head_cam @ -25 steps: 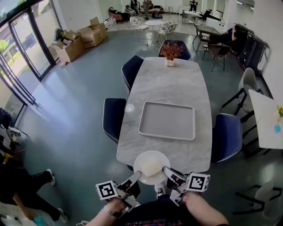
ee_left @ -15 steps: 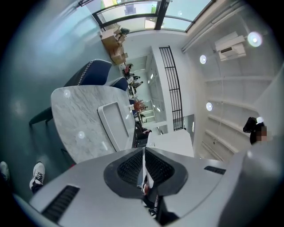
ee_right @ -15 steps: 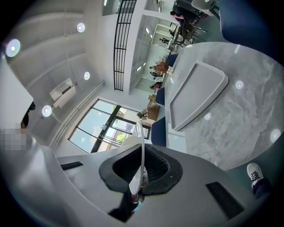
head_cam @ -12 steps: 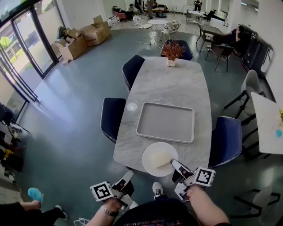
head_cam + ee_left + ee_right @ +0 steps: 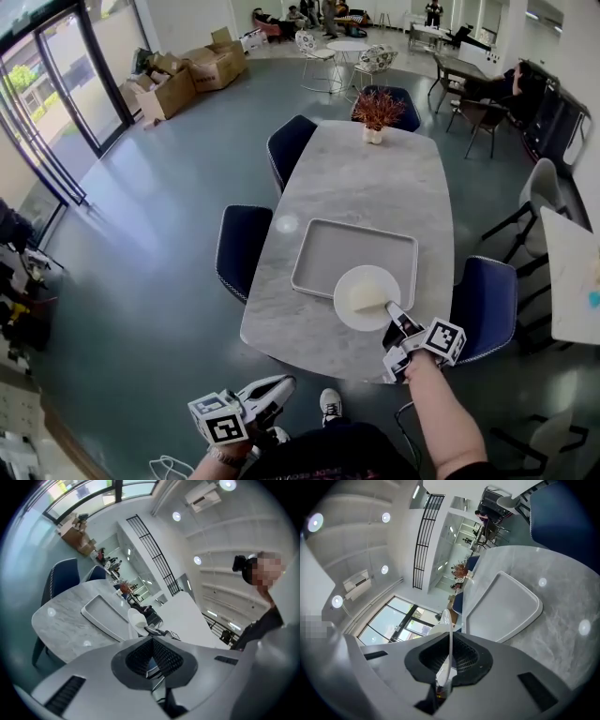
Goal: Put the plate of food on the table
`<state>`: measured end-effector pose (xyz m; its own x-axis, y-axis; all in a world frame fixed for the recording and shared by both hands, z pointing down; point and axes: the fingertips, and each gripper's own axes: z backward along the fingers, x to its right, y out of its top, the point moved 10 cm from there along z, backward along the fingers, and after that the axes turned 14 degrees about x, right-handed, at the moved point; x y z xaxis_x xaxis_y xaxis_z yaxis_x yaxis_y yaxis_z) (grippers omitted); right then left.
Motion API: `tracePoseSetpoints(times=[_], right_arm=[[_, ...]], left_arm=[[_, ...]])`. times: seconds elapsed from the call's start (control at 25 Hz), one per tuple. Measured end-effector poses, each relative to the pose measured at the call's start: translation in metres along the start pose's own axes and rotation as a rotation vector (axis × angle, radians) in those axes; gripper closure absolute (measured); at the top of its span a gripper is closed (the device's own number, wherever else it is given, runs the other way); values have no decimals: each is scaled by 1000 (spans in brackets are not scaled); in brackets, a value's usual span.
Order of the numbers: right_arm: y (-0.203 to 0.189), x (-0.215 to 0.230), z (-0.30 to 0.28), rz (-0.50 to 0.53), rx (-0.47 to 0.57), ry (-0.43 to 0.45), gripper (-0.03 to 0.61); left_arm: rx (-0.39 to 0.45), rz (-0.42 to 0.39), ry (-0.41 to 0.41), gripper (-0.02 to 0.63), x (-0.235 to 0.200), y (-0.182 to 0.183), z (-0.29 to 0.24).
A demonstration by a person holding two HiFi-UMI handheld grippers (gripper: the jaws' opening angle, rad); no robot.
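Can't ID the food [image 5: 368,298] on the plate [image 5: 349,283], too small. My right tool [image 5: 397,321] sees it edge-on, top hidden.

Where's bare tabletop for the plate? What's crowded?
Bare: the stretch of table between the plant and the tray; also the near-left corner in front of the tray. Crowded: tray's near-right corner, where the right tool holds the plate.
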<state>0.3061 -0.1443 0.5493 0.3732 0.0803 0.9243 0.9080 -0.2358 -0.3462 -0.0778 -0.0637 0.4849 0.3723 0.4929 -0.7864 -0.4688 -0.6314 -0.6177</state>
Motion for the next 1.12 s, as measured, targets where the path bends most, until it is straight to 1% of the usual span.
tracePoseSetpoints(times=[0.12, 0.2, 0.4, 0.48, 0.56, 0.72, 0.92, 1.04, 1.12], right_arm=[[11, 18, -32, -12, 16, -26, 560], [15, 31, -54, -22, 24, -47, 560], [20, 69, -105, -51, 28, -149, 560], [21, 83, -121, -63, 32, -197, 560], [21, 96, -133, -70, 34, -239, 560], [18, 110, -152, -73, 28, -297, 560], [13, 115, -167, -68, 14, -323, 560], [13, 117, -174, -72, 5, -339, 560], [14, 118, -179, -80, -4, -346, 560]], left_arm=[[-48, -139, -36, 609, 10, -3, -2], [-78, -214, -50, 609, 14, -6, -1], [-109, -356, -67, 609, 23, -17, 8], [-110, -398, -73, 609, 28, -22, 11], [-86, -411, -82, 609, 34, -24, 10], [-74, -421, -75, 609, 38, -25, 13], [-82, -392, -12, 609, 31, -29, 23], [-35, -393, -29, 609, 35, -26, 20], [-36, -393, -22, 609, 36, -24, 17]])
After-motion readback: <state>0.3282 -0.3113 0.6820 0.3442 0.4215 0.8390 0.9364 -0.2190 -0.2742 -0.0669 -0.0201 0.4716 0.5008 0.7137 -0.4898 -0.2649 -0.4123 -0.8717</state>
